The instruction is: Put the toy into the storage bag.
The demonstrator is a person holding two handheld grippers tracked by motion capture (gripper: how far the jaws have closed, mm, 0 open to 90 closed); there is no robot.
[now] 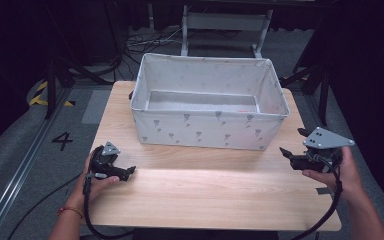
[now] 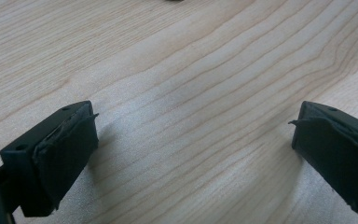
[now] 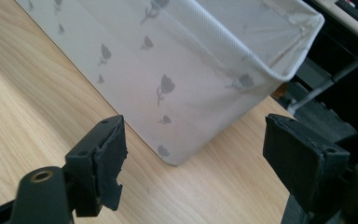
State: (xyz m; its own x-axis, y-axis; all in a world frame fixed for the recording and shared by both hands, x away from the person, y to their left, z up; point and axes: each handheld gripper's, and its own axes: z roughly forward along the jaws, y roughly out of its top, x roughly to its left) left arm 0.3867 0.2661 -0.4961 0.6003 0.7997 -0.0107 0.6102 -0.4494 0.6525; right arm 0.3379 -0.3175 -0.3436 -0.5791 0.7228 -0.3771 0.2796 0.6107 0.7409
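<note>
Table: pale wood-grain table (image 1: 215,195), its near half bare, both grippers down at the front edge.
Fabric bin: big white fabric bin (image 1: 207,102) sits on the far half of the table, its far wall at the far edge; grey tulip print on the walls, no lettering readable on it.
Bin, close up: the right gripper view looks straight at one lower corner of the fabric bin (image 3: 177,88), standing upright on the wood.
Right gripper: right gripper (image 1: 292,150) by the right edge, held in the person's hand, aimed at the bin's near right corner; jaws spread wide, nothing between the pads, apart from the bin.
Left gripper: left gripper (image 1: 129,172) near the front left corner, low over the wood; the left gripper view shows the jaws wide apart with bare table between them, holding nothing.
Writing: a black "4" (image 1: 62,141) marked on the grey floor left of the table.
</note>
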